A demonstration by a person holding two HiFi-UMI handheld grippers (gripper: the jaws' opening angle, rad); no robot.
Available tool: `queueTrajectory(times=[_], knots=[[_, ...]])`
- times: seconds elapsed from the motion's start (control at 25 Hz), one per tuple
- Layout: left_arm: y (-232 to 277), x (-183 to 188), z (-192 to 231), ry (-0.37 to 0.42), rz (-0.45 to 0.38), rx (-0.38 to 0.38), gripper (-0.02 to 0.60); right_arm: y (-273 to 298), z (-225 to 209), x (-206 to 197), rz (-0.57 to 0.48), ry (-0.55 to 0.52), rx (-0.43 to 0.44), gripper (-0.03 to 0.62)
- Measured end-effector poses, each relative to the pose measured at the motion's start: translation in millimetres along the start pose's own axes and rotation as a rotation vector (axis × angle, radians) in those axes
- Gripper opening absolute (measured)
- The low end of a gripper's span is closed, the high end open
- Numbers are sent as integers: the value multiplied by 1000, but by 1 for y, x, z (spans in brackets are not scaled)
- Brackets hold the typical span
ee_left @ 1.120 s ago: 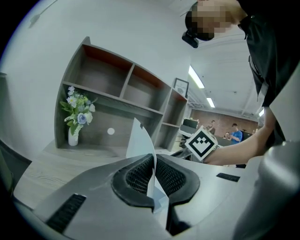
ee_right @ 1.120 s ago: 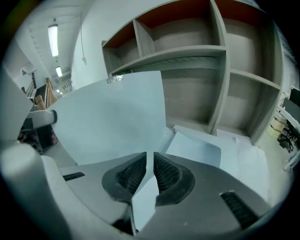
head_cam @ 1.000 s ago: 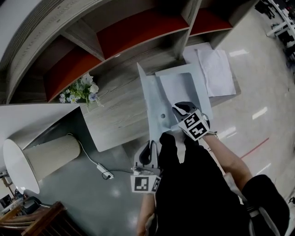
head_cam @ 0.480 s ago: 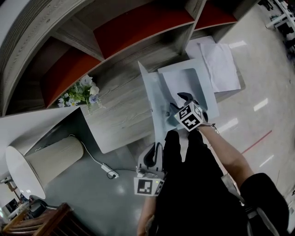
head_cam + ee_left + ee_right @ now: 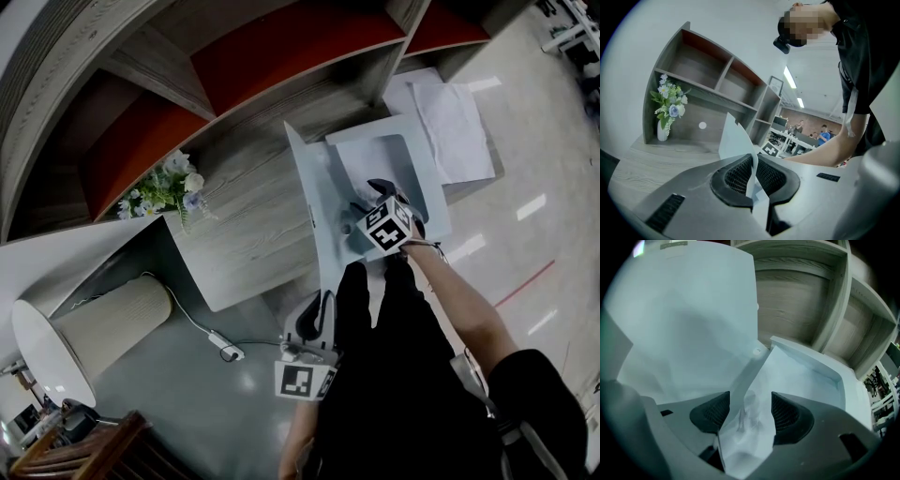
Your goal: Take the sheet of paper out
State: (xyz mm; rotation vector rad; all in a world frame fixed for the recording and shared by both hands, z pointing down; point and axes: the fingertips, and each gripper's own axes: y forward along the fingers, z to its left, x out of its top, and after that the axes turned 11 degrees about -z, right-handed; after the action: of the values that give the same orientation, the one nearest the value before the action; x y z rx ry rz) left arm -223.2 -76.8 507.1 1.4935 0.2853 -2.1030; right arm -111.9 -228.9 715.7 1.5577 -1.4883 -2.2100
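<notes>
Wooden desk: one folder, one vase

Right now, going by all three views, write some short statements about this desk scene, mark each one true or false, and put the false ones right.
1. The left gripper is shut on the raised folder cover. True.
2. The right gripper is clamped tight shut. False: its jaws stand apart, having just been opening, with crumpled paper between them.
3. The vase of flowers stands on the desk, left of the folder in the head view. True.
4. The loose sheets lie on the floor. False: they lie on the desk's right end, beside the folder.
</notes>
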Motion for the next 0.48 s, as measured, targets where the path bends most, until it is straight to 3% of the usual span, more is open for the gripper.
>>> queueTrajectory(times=[0.36,0.48], knots=[[-1,0,2,4,2,1,20,9,-3,-13,53,58,32,237],[-3,-3,3,28,6,-7,20,9,-4,-14,56,75,35,180]])
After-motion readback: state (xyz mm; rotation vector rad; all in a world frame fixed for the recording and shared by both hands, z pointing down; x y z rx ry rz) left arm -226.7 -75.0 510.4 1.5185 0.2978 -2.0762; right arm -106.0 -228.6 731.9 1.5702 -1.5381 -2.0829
